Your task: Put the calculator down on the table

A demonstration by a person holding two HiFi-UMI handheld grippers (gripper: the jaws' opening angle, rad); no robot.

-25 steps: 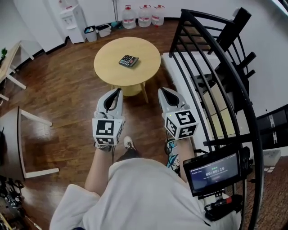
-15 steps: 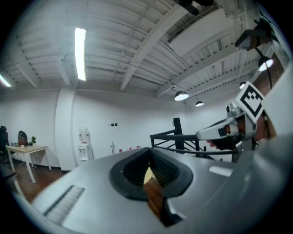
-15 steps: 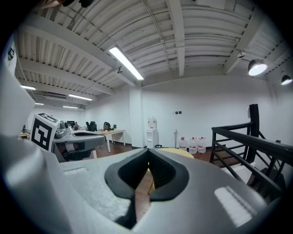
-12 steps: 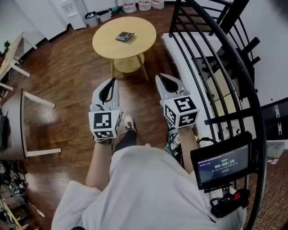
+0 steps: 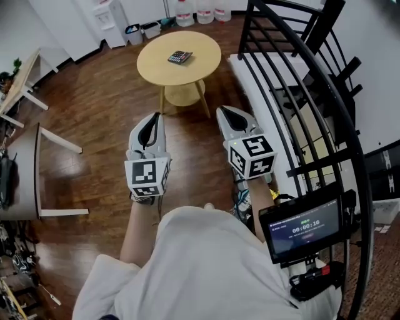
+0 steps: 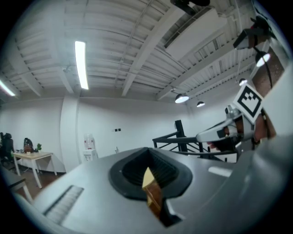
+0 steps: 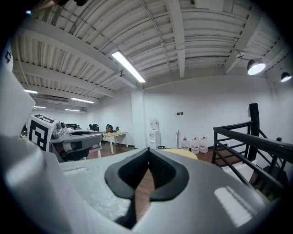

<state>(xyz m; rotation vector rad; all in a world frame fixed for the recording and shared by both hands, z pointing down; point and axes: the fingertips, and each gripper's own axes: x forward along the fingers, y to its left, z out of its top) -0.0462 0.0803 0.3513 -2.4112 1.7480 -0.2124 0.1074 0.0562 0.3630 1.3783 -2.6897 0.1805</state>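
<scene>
The dark calculator [image 5: 180,57] lies flat on the round yellow table [image 5: 200,44] at the top of the head view. Both grippers hover over the wood floor well short of the table, side by side and pointing toward it. My left gripper [image 5: 156,117] is shut and holds nothing; in the left gripper view its jaws [image 6: 147,151] meet at the tip. My right gripper [image 5: 221,110] is likewise shut and empty, with its jaws [image 7: 147,151] closed in the right gripper view. There the table's rim [image 7: 183,152] shows just past them.
A black metal stair railing [image 5: 294,81] curves down the right side beside a white platform [image 5: 253,75]. White desks [image 5: 22,84] stand at the left. Water jugs [image 5: 205,10] and a dispenser [image 5: 111,17] line the far wall. A small screen [image 5: 304,229] hangs at my right hip.
The table with the calculator now sits higher and a little smaller in the head view. Both grippers stay shut and side by side. The shoe seen below them earlier is hidden.
</scene>
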